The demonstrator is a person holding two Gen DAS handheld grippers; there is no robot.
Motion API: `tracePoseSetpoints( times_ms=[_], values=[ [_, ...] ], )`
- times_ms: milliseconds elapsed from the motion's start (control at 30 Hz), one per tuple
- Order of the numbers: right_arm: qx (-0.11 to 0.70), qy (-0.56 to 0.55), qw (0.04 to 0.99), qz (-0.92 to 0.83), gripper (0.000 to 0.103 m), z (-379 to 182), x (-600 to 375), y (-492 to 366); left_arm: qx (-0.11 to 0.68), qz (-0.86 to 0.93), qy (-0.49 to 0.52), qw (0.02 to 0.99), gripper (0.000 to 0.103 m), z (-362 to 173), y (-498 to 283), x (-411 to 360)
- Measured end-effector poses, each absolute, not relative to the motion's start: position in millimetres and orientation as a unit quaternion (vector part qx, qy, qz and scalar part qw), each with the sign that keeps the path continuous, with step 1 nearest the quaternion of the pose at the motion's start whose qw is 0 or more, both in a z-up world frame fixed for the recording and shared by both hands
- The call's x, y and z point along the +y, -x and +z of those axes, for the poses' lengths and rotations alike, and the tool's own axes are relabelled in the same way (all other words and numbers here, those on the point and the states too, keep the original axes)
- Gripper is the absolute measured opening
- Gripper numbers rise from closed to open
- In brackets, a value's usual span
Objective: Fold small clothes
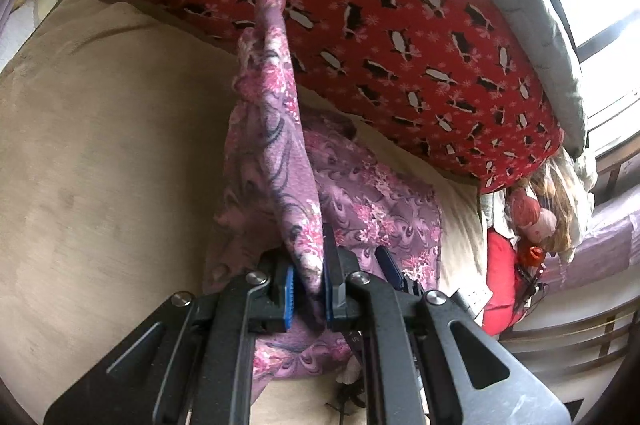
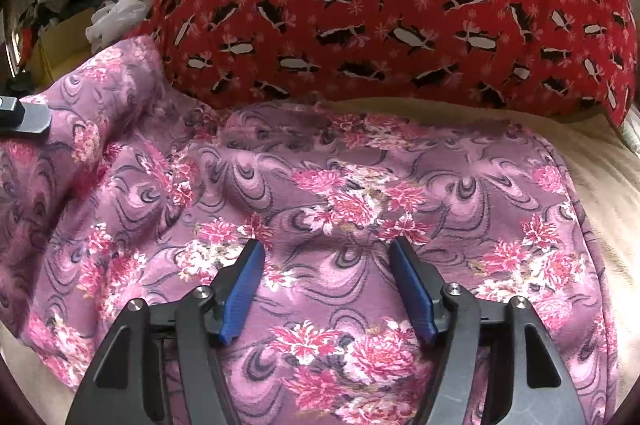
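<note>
Purple floral cloth (image 2: 340,193), printed with pink blossoms and dark swirls, lies spread over the beige bed (image 1: 100,145), and it is the small garment I am folding. My left gripper (image 1: 308,289) has its jaws clenched on one edge of that cloth: the blue pads press the fabric from both sides, and from the pinch a ridge of it rises in a narrow, tilted strip toward the red pillow (image 1: 380,5). The rest of the cloth stays down on the bed just beyond my left jaws, toward the right edge of the bed as that camera sees it. My right gripper (image 2: 328,285) rests on the flat middle part of the cloth with its jaws released and standing wide; fabric lies under and between the blue fingers (image 2: 244,289), but the pads do not pinch it. From the right wrist camera the cloth lies flat in front of the jaws and rumples into raised folds on the left side, where a grey part of my left gripper shows at the picture's edge. Behind the cloth, along the far edge of the bed, the red pillow with black and white penguin figures and pink snowflakes touches the cloth's far border.
</note>
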State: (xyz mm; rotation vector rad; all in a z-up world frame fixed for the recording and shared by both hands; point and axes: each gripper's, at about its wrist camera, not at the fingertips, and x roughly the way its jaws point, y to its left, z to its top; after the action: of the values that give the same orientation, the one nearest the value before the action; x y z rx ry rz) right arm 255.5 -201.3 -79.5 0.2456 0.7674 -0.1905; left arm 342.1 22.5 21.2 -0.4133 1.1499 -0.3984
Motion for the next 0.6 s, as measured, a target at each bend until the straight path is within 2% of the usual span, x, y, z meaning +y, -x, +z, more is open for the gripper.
tracePoseSetpoints(
  times_ms=[600],
  values=[
    [0.377,-0.064,0.919,-0.100,0.066,-66,-217,-224,0.547,-0.206,0.201,0.786,0.008,11,-332,-37]
  ],
)
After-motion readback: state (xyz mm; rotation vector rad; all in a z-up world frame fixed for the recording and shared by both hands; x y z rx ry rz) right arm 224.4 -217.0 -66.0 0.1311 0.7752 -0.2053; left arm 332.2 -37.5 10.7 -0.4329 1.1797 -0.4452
